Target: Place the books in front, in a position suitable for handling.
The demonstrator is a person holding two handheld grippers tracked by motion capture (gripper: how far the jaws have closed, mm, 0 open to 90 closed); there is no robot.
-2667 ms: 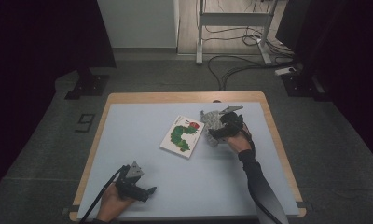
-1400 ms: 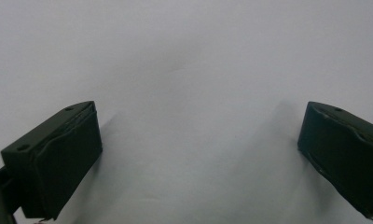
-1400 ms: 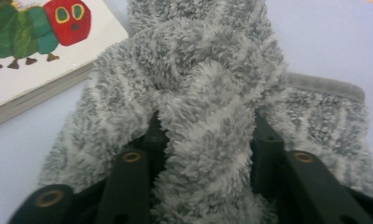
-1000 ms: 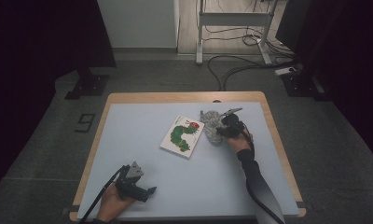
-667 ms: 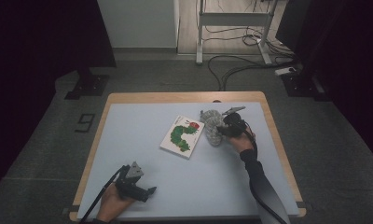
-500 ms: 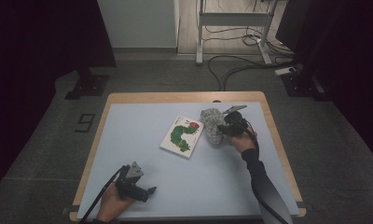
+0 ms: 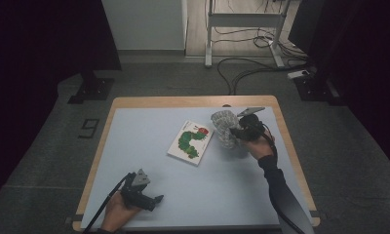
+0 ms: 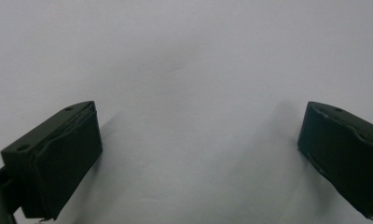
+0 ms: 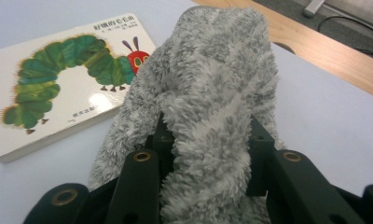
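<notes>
A fluffy grey cloth (image 7: 224, 128) hangs bunched at the table's far right, just right of a white picture book (image 7: 189, 141) with a green caterpillar on its cover. My right gripper (image 7: 238, 130) is shut on the grey cloth (image 9: 212, 107), whose pile bulges up between the two black jaws, with the book (image 9: 58, 79) lying flat beyond it. At the near left, my left gripper (image 7: 153, 200) rests low over the table, open, its fingers (image 8: 58, 158) wide apart over bare surface.
The pale blue table top (image 7: 149, 126) has a wooden rim (image 7: 193, 101). Beyond it are a dark floor, a metal stand (image 7: 242, 24) and loose cables (image 7: 251, 63).
The right gripper has lifted the grey cloth slightly and shifted a little away from the person. The left gripper has not moved.
</notes>
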